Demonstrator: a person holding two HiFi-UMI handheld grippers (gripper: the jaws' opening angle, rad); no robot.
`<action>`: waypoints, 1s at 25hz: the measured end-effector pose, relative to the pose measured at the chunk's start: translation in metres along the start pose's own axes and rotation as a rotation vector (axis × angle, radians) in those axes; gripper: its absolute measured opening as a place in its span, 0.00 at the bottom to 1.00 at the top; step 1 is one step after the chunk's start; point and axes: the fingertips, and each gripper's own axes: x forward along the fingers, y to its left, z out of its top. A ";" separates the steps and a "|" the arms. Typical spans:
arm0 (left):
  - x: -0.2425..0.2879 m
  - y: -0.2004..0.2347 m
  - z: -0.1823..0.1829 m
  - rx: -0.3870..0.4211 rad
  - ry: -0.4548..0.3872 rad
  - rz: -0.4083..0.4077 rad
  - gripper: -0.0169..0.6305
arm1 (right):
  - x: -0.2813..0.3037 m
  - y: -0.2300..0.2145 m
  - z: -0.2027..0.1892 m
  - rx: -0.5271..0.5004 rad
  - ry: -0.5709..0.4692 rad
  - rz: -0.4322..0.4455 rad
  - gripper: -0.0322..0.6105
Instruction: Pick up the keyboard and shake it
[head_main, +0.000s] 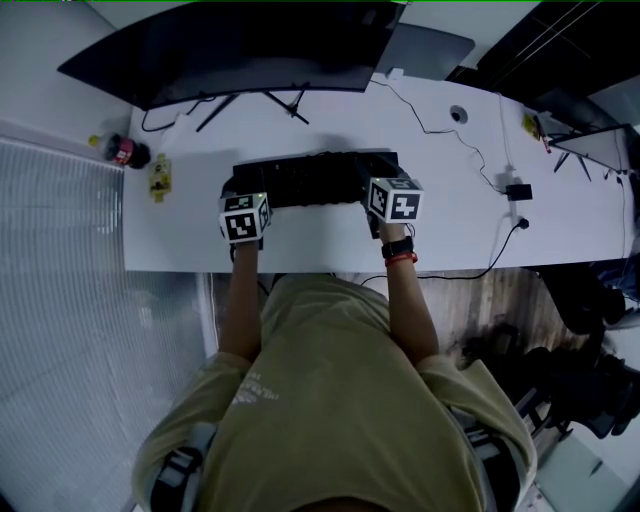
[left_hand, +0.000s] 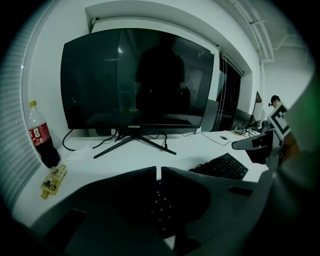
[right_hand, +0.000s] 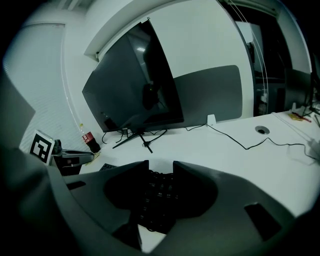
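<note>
One black keyboard (head_main: 315, 178) is seen in front of one curved monitor (head_main: 230, 50), just on the person's side of the monitor's stand (head_main: 262, 101) and roughly parallel to the screen. One cola bottle (left_hand: 42, 141) is stood upright off the monitor's left end. One yellow snack packet (left_hand: 52, 180) is laid flat beside it, further from the screen. One thin black cable (head_main: 440, 128) is run across the white tabletop (head_main: 450, 220) to the monitor's right, past one round cable hole (head_main: 459, 114). Two grippers are counted, each topped by one marker cube (head_main: 245, 217).

The left gripper (left_hand: 159, 172) is set on the keyboard's left end. Its jaws are drawn in to a narrow slit with keys showing in the gap, so the keyboard is gripped. The right gripper (right_hand: 161, 167) is set on the right end. Its jaws are slightly wider apart and likewise closed on the keyboard, with rows of keys seen between them. The left forearm (head_main: 238, 300) and right forearm (head_main: 410, 305) are stretched forward from the body, roughly parallel. One red-and-black band (head_main: 399, 252) is worn on the right wrist. Whether the keyboard is lifted clear of the tabletop cannot be told.
</note>
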 end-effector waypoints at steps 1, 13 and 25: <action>0.002 0.002 -0.001 0.000 0.005 0.001 0.06 | 0.002 -0.001 -0.002 -0.002 0.009 -0.002 0.31; 0.018 0.025 -0.028 -0.031 0.087 0.026 0.19 | 0.021 -0.022 -0.015 0.007 0.038 -0.036 0.35; 0.041 0.057 -0.050 -0.095 0.157 0.029 0.45 | 0.030 -0.061 -0.010 -0.016 0.045 -0.105 0.44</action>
